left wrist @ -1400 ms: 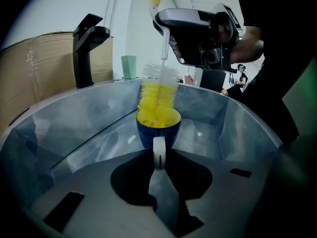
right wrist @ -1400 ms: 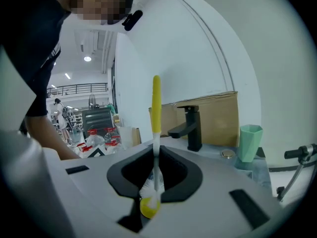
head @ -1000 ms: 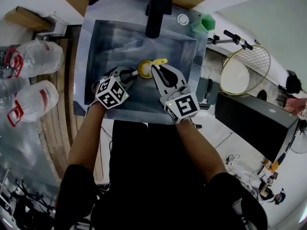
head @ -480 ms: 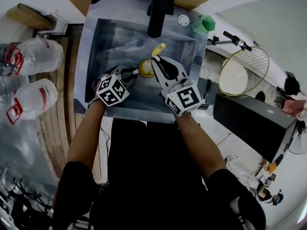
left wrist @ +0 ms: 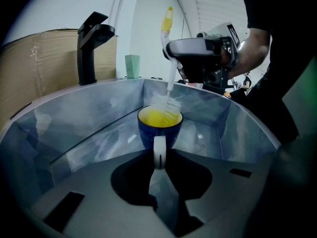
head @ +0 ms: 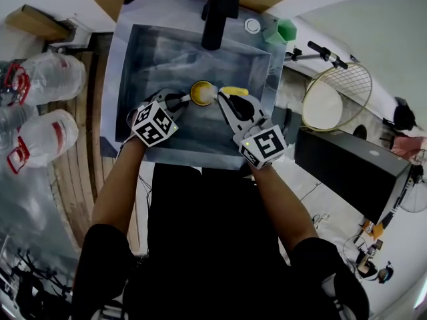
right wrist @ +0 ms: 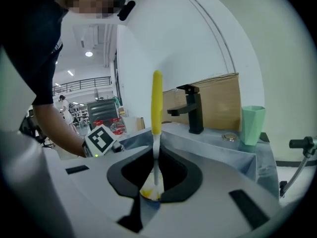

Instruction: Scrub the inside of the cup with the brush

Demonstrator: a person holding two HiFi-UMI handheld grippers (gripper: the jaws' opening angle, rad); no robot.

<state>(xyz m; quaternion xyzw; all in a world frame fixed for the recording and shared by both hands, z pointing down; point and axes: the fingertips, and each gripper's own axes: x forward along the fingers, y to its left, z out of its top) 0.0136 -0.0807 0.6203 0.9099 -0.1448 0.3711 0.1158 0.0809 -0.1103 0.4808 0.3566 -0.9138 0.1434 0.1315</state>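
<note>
The left gripper [left wrist: 159,158] is clamped on the white handle of the blue cup [left wrist: 159,130], which stands upright just beyond the jaw tips inside the steel sink [left wrist: 74,128]; the lower bristles of the brush [left wrist: 165,104] are hidden below the cup's rim. The right gripper [right wrist: 156,182] is pinched on the brush's thin stem, with the yellow grip rising above the jaws. In its own view the cup is almost wholly blocked by the gripper body, only a sliver of yellow and blue being made out beneath the jaws.
</note>
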